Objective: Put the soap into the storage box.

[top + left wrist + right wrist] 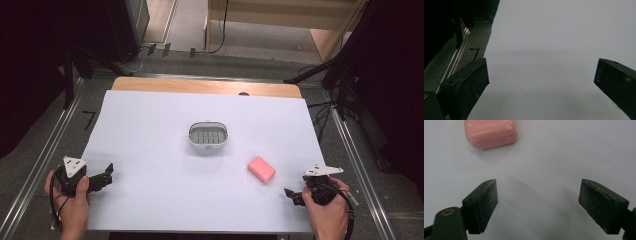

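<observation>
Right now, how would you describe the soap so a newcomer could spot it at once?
Start at the white sheet covering the table, then find the small grey slotted dish at its middle. Nearer the person and toward the right gripper lies the soap, a rounded pink bar, the sheet's single coloured thing.

It looks like a lab, with a bench (150,130) covered in white, metal rails (45,155), black stands (67,75) and cables (220,30) on the floor.

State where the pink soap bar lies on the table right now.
In the high view the pink soap bar lies on the white table cover, right of centre, between the grey soap dish and the right claw, touching neither.
</observation>
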Available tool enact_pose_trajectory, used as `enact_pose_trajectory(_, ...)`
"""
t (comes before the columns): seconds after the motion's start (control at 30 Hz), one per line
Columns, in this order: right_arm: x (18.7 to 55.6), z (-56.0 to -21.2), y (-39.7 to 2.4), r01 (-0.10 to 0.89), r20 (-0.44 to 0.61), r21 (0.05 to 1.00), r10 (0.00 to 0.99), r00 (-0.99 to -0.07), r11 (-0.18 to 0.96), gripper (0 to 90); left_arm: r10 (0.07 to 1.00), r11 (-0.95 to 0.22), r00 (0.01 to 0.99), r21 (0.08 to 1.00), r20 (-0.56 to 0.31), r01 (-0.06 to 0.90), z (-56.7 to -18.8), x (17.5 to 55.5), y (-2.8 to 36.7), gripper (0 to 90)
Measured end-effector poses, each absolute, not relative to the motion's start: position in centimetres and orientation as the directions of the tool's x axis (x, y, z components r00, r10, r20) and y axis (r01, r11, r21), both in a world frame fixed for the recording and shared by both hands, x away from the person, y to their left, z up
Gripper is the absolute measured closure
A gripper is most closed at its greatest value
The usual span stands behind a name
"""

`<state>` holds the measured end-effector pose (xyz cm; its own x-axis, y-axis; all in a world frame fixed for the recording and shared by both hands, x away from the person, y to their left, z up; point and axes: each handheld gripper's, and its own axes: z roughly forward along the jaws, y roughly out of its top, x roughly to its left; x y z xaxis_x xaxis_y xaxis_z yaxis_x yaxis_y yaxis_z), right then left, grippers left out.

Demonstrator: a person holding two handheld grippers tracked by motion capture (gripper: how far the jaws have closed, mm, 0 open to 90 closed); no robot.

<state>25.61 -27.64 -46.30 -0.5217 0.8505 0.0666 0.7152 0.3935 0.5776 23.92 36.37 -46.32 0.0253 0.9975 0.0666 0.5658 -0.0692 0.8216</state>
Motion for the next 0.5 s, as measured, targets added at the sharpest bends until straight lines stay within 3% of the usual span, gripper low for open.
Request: enact_pose_trajectory(0.5,27.9,-44.6,-23.3,0.719,0.005,0.390,0.780,-0.626,0.575,0.0,0.998,-0.069,0.028,0.817,0.064,0.572,-46.3,24.0,36.4,0.1)
